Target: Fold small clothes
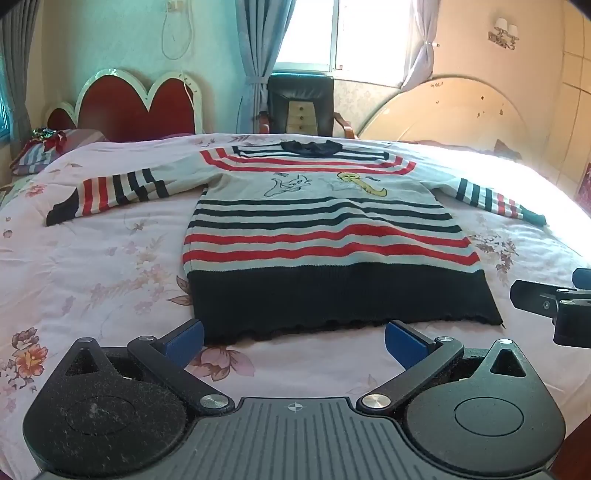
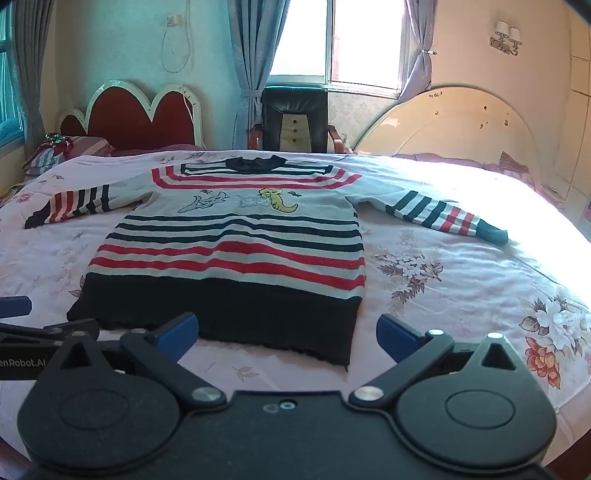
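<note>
A small knitted sweater with red, navy and grey stripes (image 1: 325, 236) is laid flat, sleeves outstretched, on a pink floral bedspread (image 1: 92, 266). The left gripper (image 1: 294, 341) is held with fingers spread wide, the dark hem lying just beyond at 12 o'clock, untouched. The right gripper (image 2: 287, 338) is likewise spread, the hem's corner at 11 o'clock

Floral bedspread (image 1: 92, 266), heart-shaped headboard (image 1: 133, 107), black chair (image 1: 301, 105), curtained window (image 1: 347, 33).
</note>
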`<state>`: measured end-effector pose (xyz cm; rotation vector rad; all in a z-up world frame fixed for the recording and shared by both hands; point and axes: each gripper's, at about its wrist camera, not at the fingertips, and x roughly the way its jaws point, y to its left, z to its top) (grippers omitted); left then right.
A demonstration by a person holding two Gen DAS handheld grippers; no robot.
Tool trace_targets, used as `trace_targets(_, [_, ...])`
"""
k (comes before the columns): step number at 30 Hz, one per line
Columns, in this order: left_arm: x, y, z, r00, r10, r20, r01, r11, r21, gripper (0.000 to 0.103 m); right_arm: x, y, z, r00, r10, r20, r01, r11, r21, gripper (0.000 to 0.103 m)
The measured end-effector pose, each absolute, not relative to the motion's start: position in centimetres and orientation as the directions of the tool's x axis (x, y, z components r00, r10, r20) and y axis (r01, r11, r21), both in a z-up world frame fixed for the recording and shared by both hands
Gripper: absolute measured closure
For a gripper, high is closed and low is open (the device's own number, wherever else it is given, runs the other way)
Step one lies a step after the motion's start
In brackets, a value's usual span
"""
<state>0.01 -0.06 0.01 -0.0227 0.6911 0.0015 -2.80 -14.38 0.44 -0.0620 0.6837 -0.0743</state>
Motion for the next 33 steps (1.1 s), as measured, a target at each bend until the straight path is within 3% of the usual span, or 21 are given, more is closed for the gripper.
trace_targets(33, [0.34,0.07,-0.79,0.747,0.007,-0.665,-0.027,0.999,-0.02,0.0,-2.36,-14.37,0.18,0.775,-0.073,-0.628,0.036,0.997,-0.071,0.001])
